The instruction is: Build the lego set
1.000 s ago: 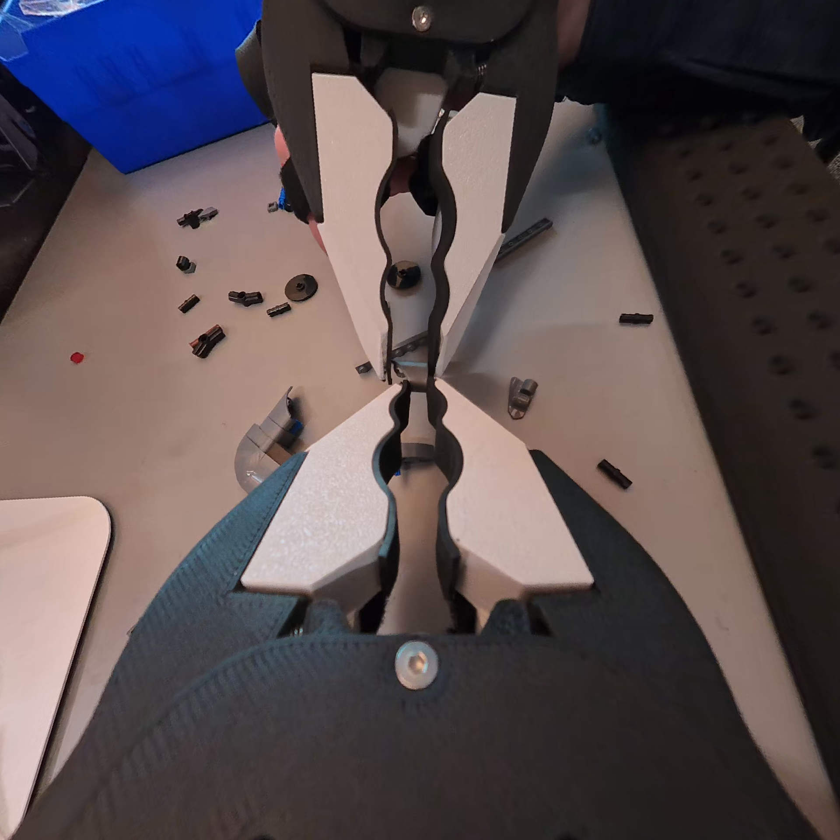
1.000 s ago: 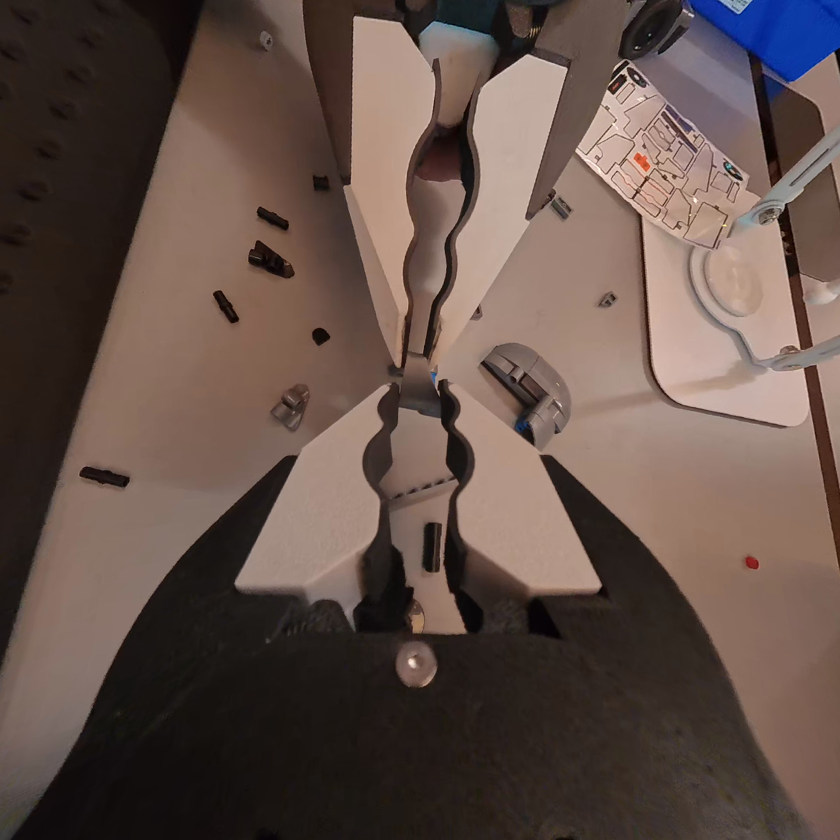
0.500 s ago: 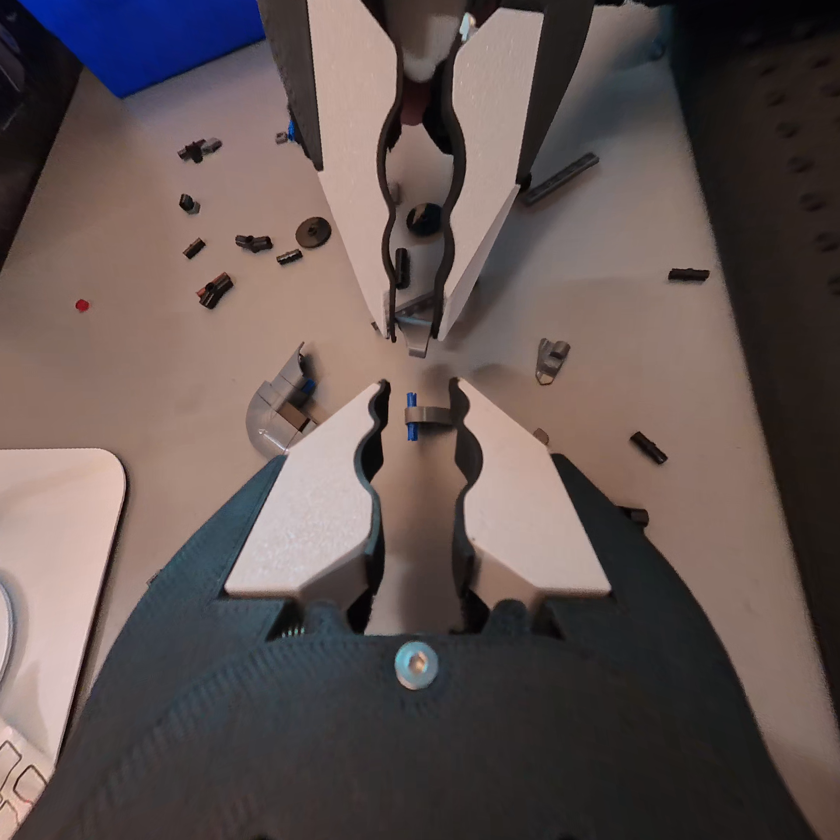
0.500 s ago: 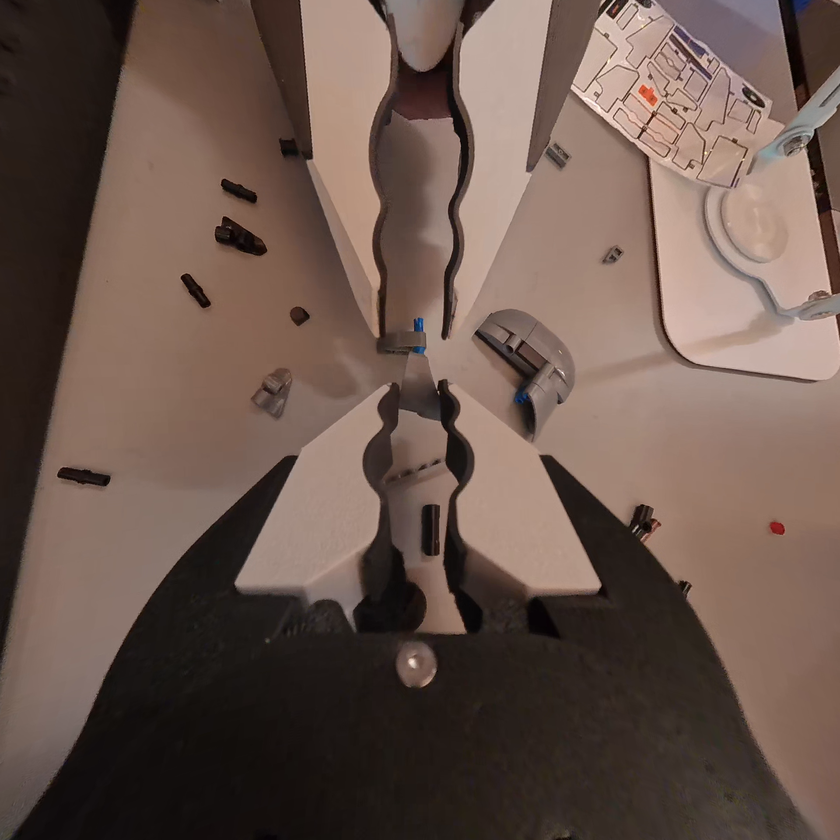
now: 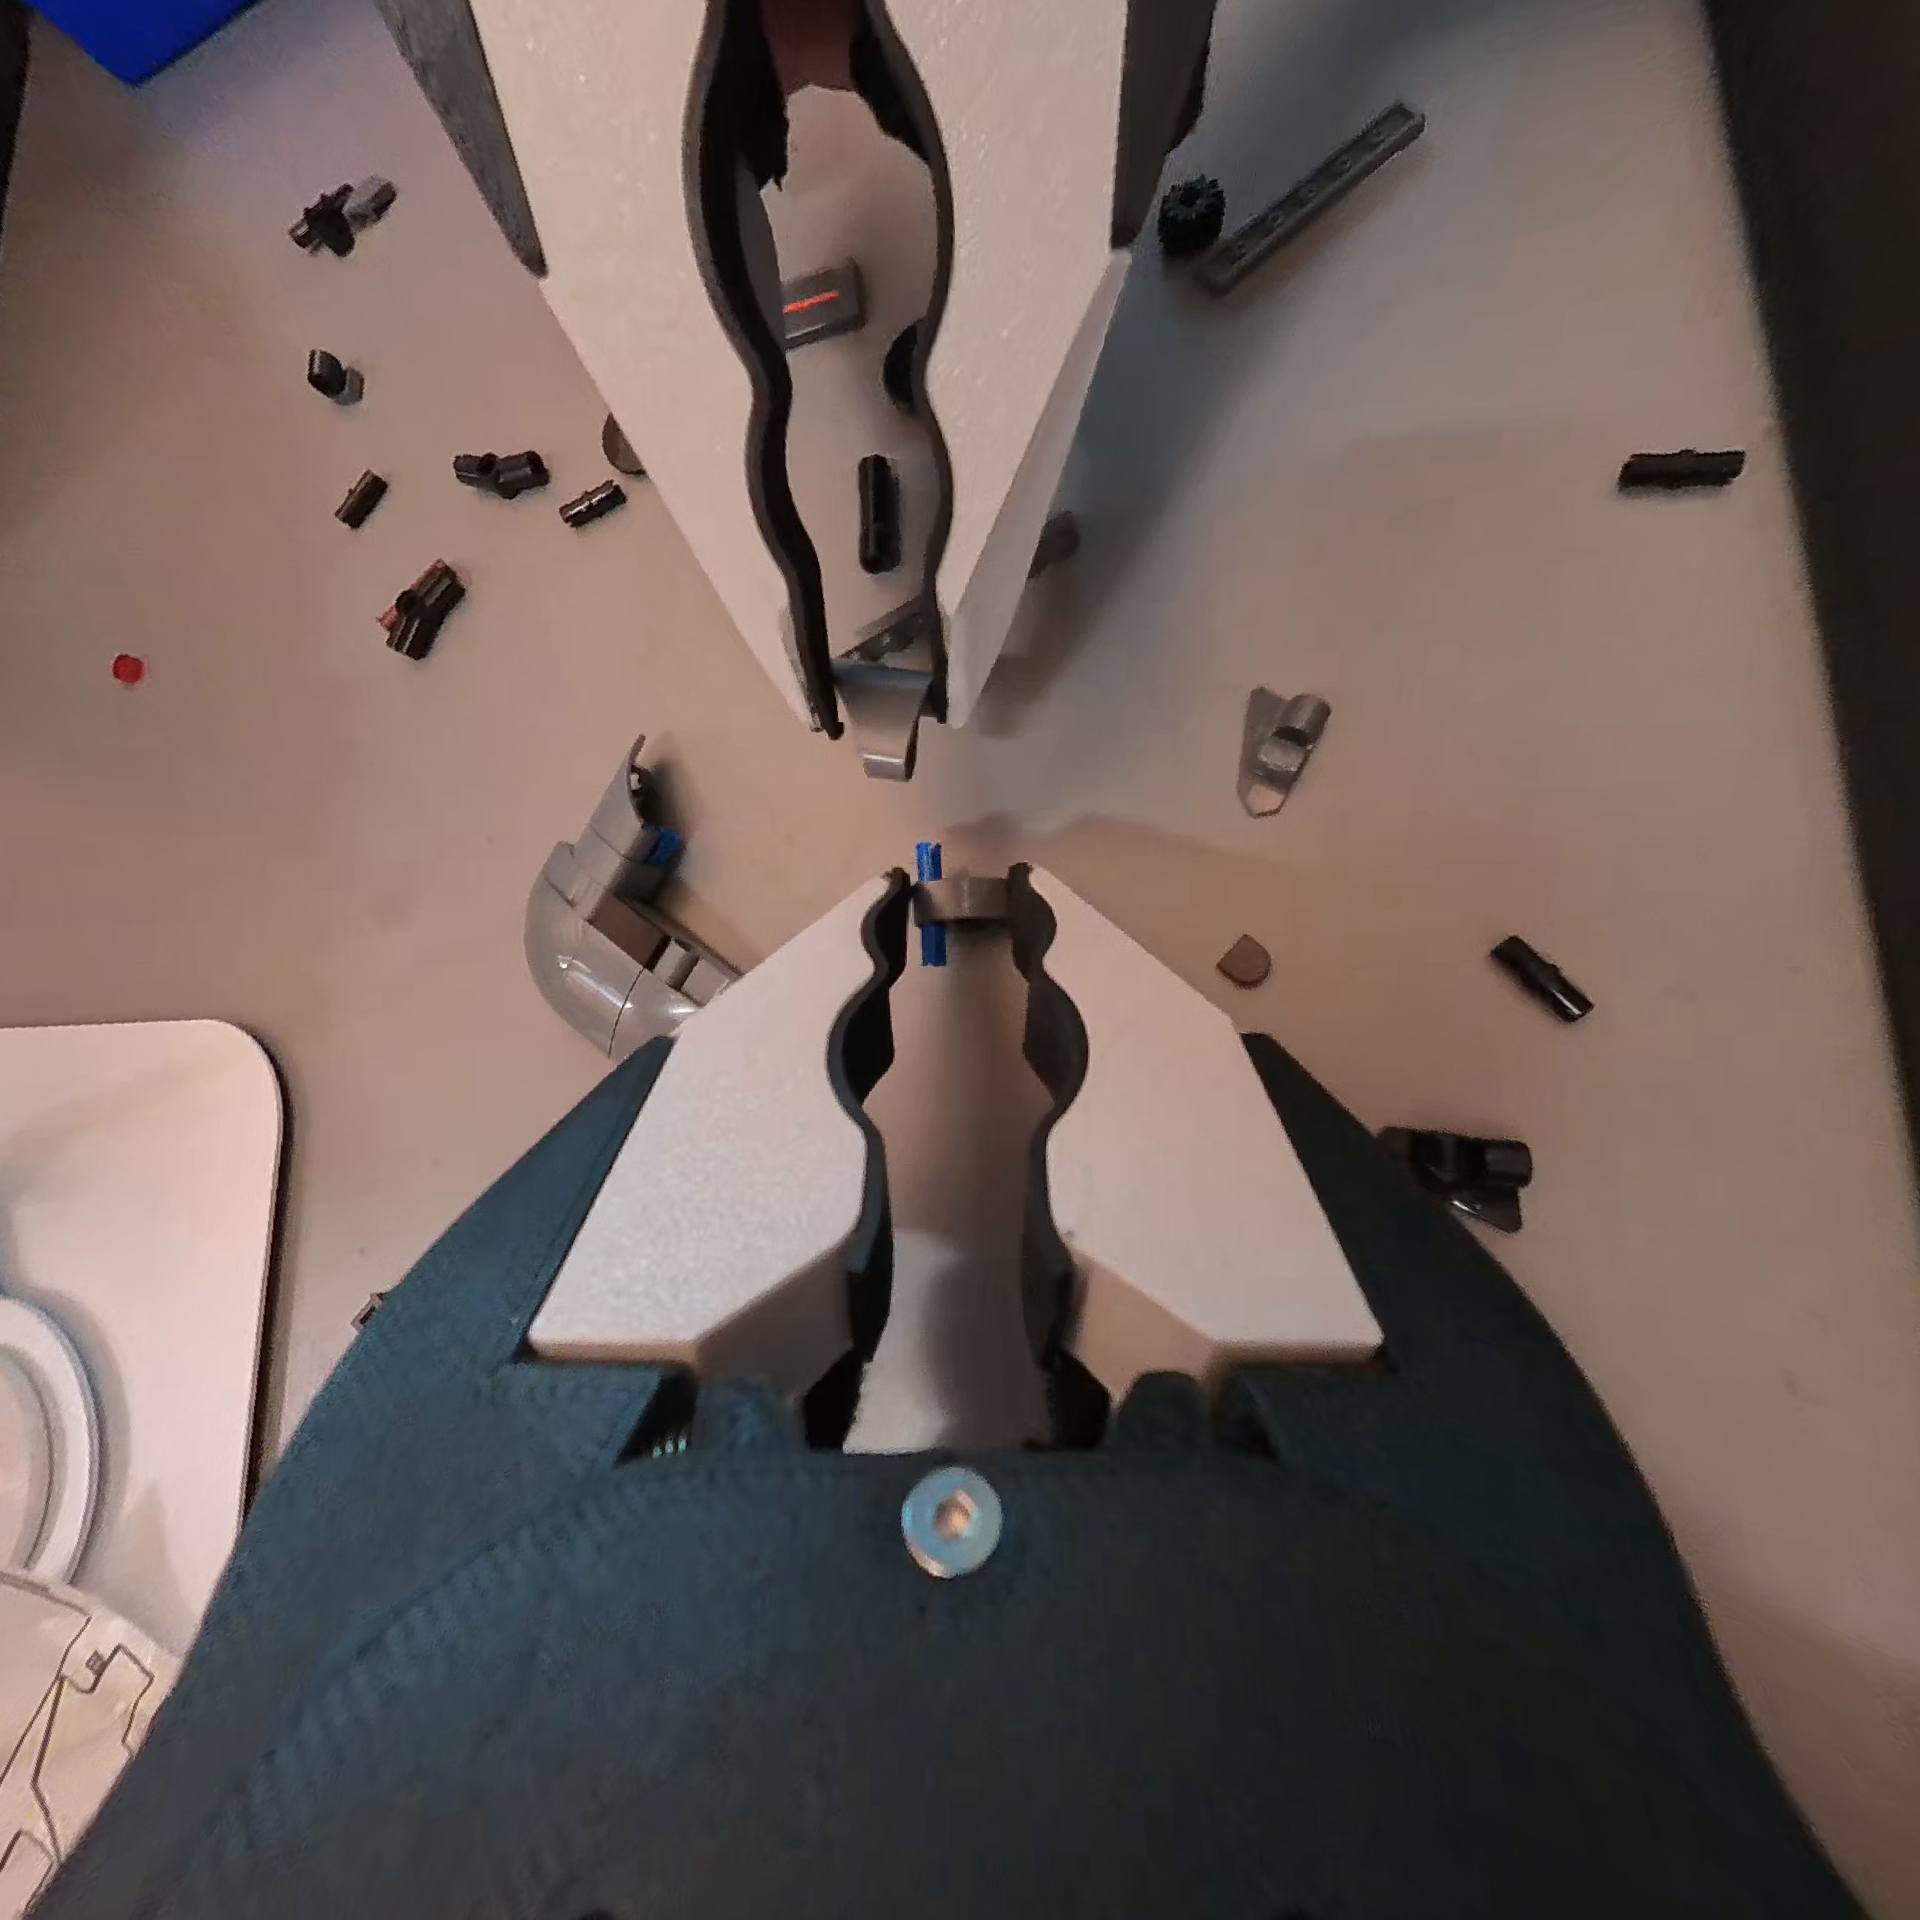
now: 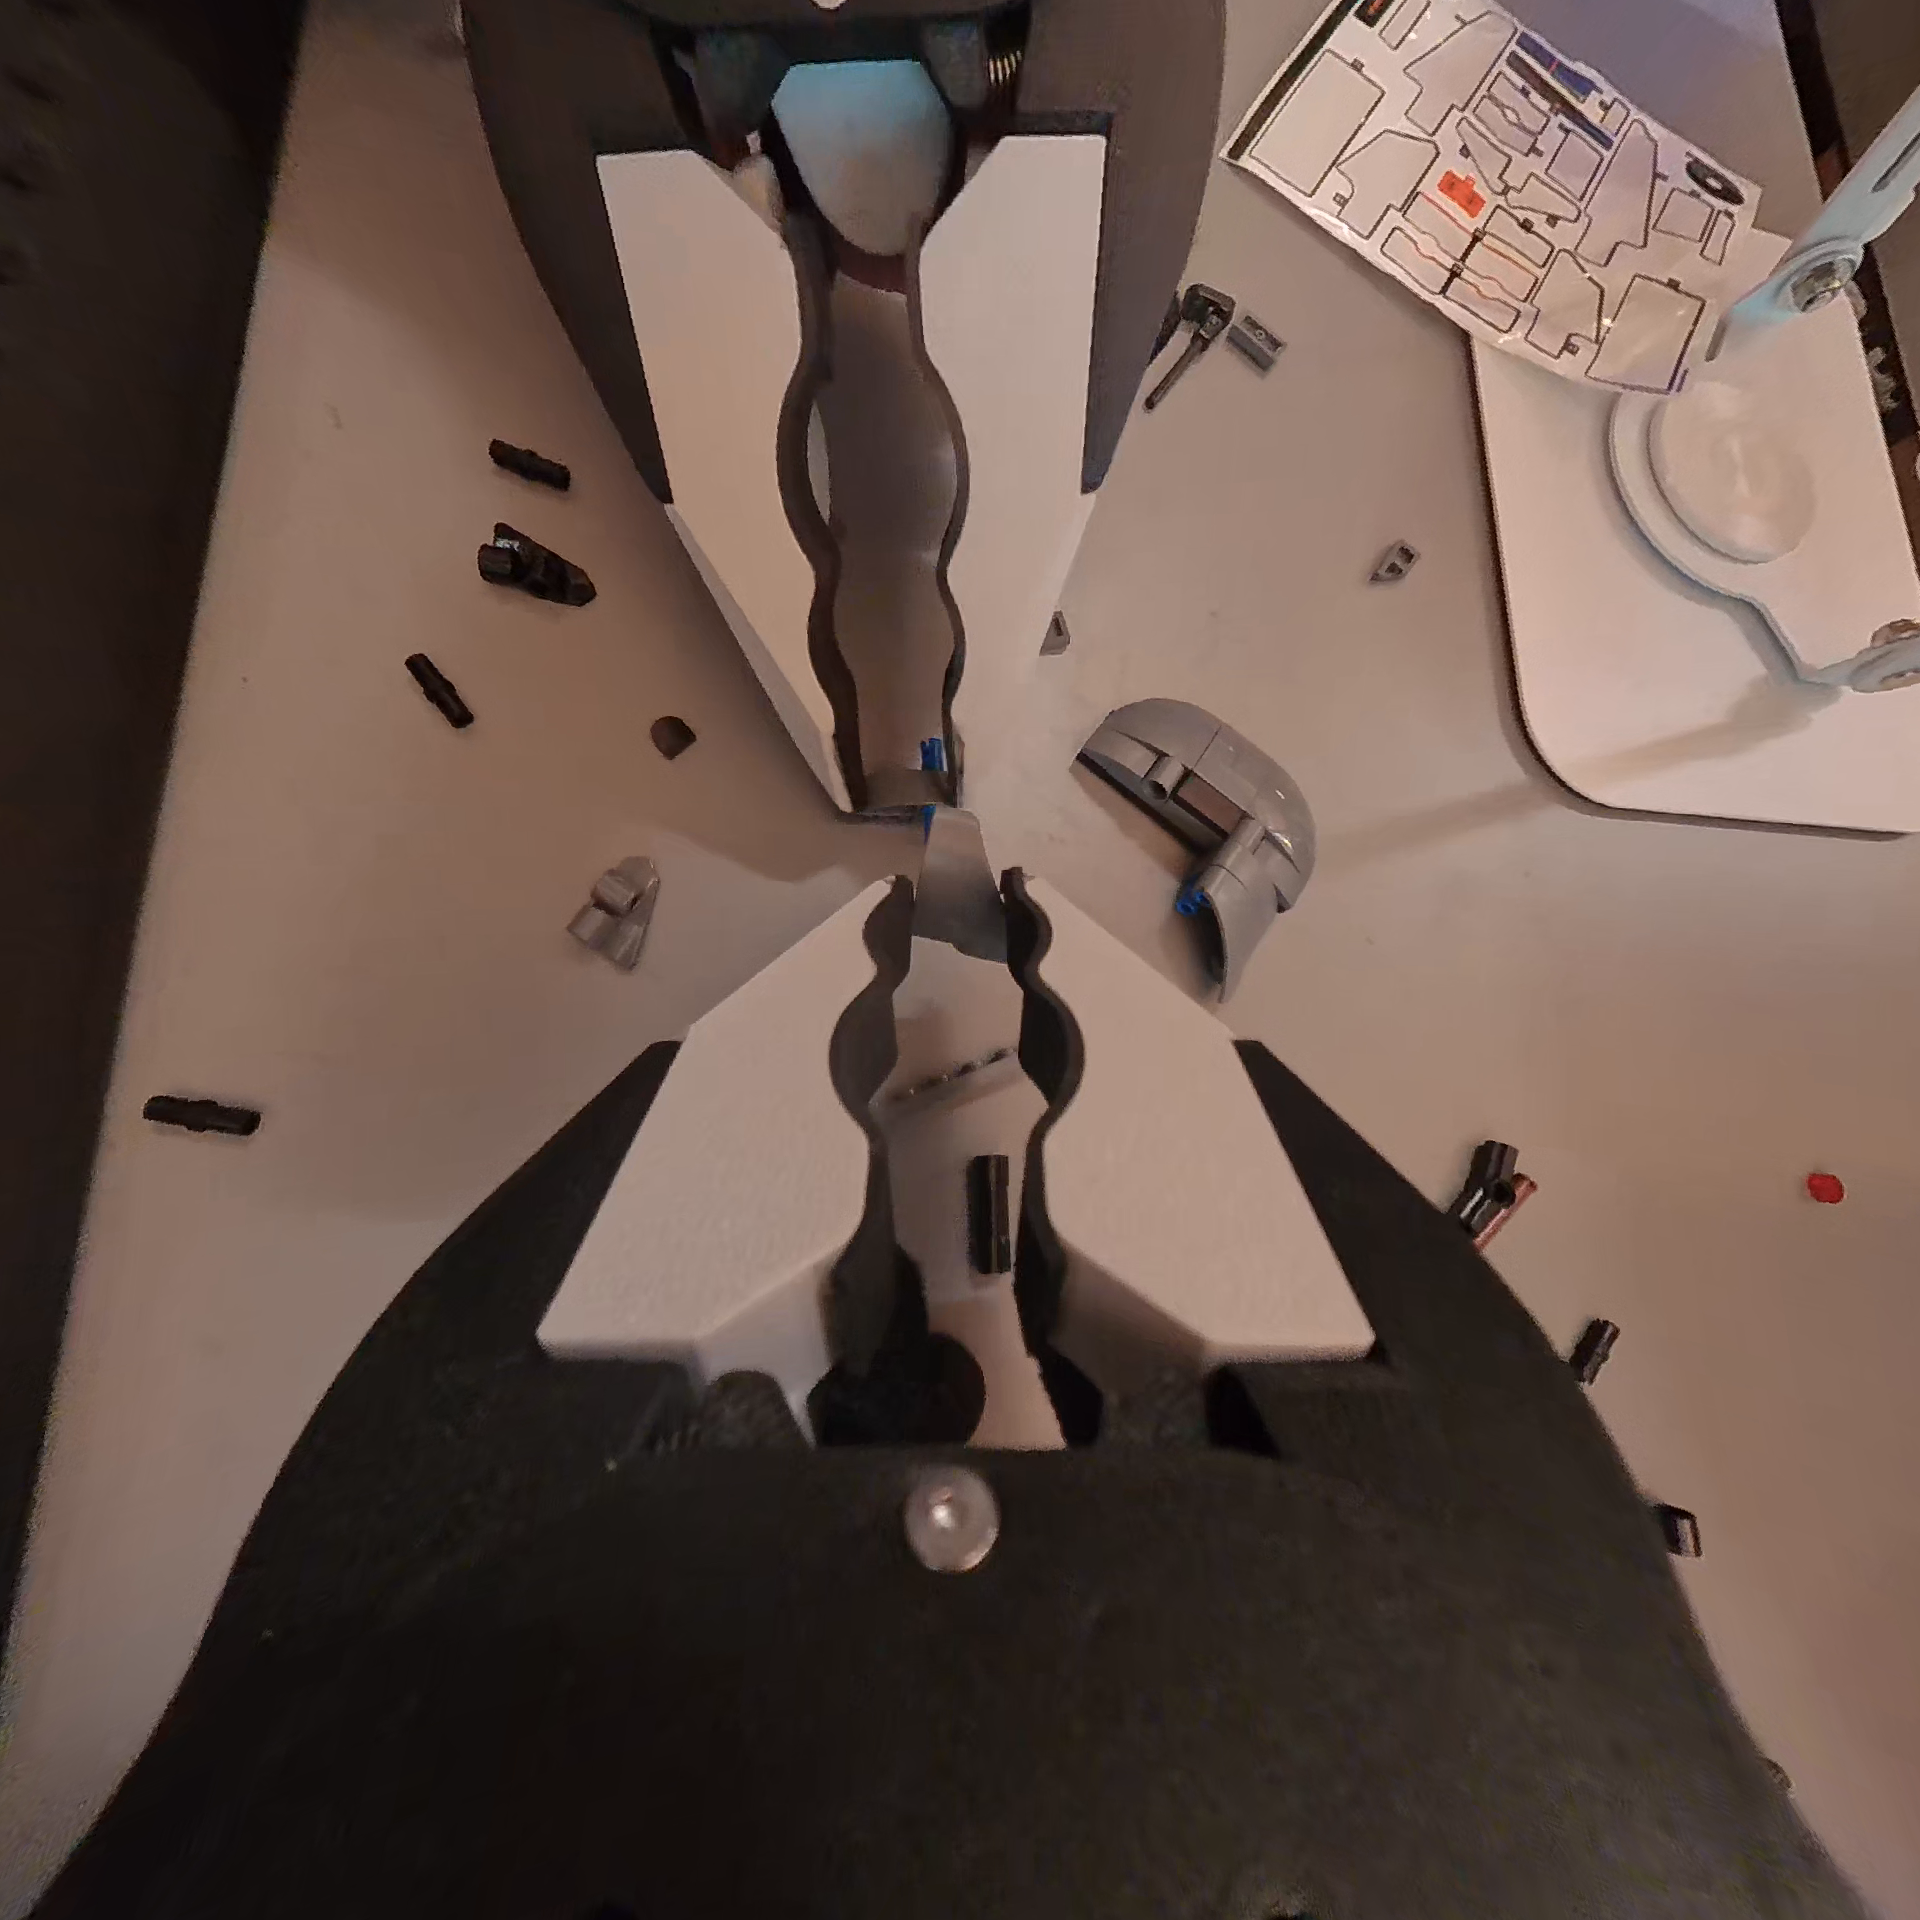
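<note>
Lego pieces: a small grey piece (image 5: 961, 902) with a blue pin (image 5: 931, 906), and a curved grey piece (image 6: 961, 885).
Left gripper (image 5: 958, 883): pinching the pinned piece.
Right gripper (image 6: 954, 883): pinching the curved piece, tip-to-tip opposite.

The right tool (image 6: 954, 883) pinches a curved grey piece (image 6: 958, 896) at its tips. Facing it, the left tool (image 6: 902, 784) grips a small grey connector with a blue pin (image 6: 902, 781), the two parts nearly touching. A grey curved assembly (image 6: 1210, 805) lies just right of them on the tabletop (image 6: 1351, 1039), with black pins (image 6: 438, 689) scattered left and a sticker sheet (image 6: 1496, 187) far right.
</note>
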